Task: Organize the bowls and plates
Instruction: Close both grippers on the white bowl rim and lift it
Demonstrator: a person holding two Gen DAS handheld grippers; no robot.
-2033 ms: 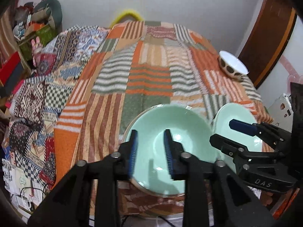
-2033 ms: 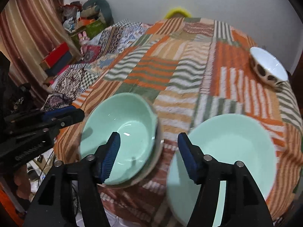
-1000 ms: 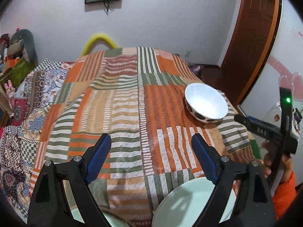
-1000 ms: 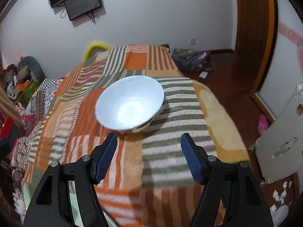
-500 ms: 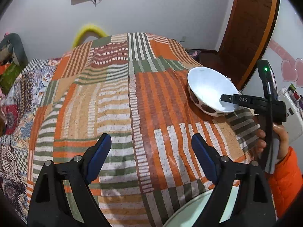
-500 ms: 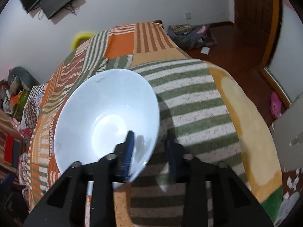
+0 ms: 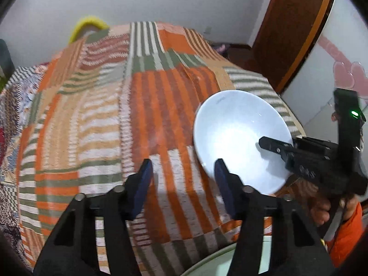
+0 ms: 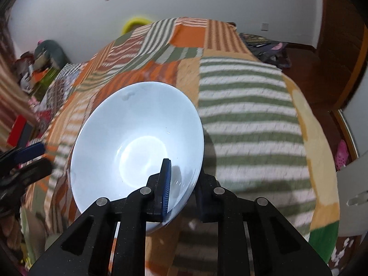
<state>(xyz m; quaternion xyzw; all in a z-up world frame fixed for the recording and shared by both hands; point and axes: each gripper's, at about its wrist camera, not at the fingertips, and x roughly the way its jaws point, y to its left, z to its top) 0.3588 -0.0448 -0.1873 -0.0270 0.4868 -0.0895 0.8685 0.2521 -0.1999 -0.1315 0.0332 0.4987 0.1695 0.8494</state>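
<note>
A white bowl [image 8: 135, 138], empty inside, is sitting tilted over a striped patchwork cloth [image 7: 92, 115]. The right gripper [image 8: 181, 184] is pinching its near rim. The left gripper [image 7: 181, 184], nothing between its jaws, has just been narrowing beside the bowl.

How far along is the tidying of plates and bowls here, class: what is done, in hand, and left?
Done: little shows; only a green dish at the cloth's near edge. In hand: the right tool grips the white bowl by its rim, tilted. Left: probably setting that bowl with the green dish.
</note>
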